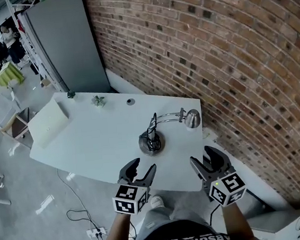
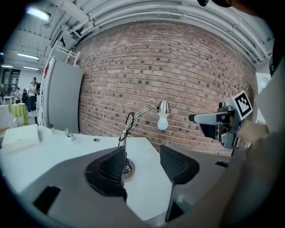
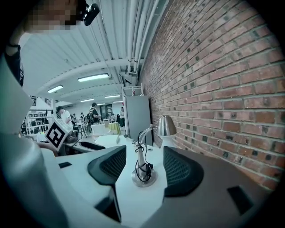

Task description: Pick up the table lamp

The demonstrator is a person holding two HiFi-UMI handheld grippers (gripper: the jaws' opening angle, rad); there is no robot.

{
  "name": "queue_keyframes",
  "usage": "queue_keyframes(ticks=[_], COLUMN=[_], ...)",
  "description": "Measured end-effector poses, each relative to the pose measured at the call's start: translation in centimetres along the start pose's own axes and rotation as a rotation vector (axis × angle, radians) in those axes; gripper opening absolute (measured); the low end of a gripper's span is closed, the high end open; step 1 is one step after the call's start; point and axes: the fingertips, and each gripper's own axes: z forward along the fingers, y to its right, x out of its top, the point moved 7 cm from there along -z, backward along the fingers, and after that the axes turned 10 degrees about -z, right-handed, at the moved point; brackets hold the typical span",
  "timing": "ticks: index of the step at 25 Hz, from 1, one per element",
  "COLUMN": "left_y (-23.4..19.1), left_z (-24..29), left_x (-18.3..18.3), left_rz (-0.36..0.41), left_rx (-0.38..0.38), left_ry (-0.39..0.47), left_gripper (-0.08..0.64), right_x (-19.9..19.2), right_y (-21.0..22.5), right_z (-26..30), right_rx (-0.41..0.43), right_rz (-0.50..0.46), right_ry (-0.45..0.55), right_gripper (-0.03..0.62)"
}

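The table lamp (image 1: 151, 142) stands upright on the white table (image 1: 89, 150), near the brick wall. It has a round metal base, a black cord coiled round its stem and a curved neck ending in a silver shade (image 1: 192, 118). My left gripper (image 1: 144, 166) hovers open at the table's near edge, just short of the base. My right gripper (image 1: 202, 156) is open too, to the right of the base. In the left gripper view the lamp (image 2: 126, 133) rises beyond the empty jaws (image 2: 142, 162). In the right gripper view the lamp (image 3: 141, 160) stands ahead between the open jaws.
A white box (image 1: 48, 124) lies at the table's left end, with two small plants (image 1: 98, 100) and a round dark disc (image 1: 130, 101) near the far edge. A brick wall (image 1: 212, 57) runs along the right. A grey panel (image 1: 67, 40) stands behind. Cables (image 1: 90, 232) lie on the floor.
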Motion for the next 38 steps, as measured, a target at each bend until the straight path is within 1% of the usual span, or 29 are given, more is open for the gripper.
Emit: queue_keyframes(ticks=[3, 10, 15, 21, 30, 38], left_y=[-1.1, -2.3, -3.0, -3.5, -4.7, -5.6], left_z=[0.6, 2.3, 3.6, 5.7, 8.5, 10.1], left_x=[-0.2, -0.6, -0.3, 0.5, 0.9, 0.7], left_rz=[-0.003, -0.024, -0.038, -0.041, -0.054, -0.07], left_rx=[-0.008, -0.025, -0.019, -0.006, 0.036, 0.069], left_ry=[-0.013, -0.04, -0.039, -0.036, -0.048, -0.074], left_gripper=[0.229, 0.229, 0.229, 0.229, 0.229, 0.229], right_x=[0.2, 0.8, 1.8, 2.7, 3.7, 4.0], right_y=[0.1, 1.1, 2.1, 4.5, 6.5, 7.5], right_z=[0.9, 2.3, 3.4, 4.6, 7.1, 9.6], right_rx=[-0.015, -0.036, -0.023, -0.025, 0.041, 0.095], right_rz=[0.0, -0.008, -0.045, -0.065, -0.106, -0.121], right_ry=[0.011, 0.009, 0.017, 0.026, -0.001, -0.004], right_gripper=[0.241, 0.241, 0.242, 0.252, 0.285, 0.299])
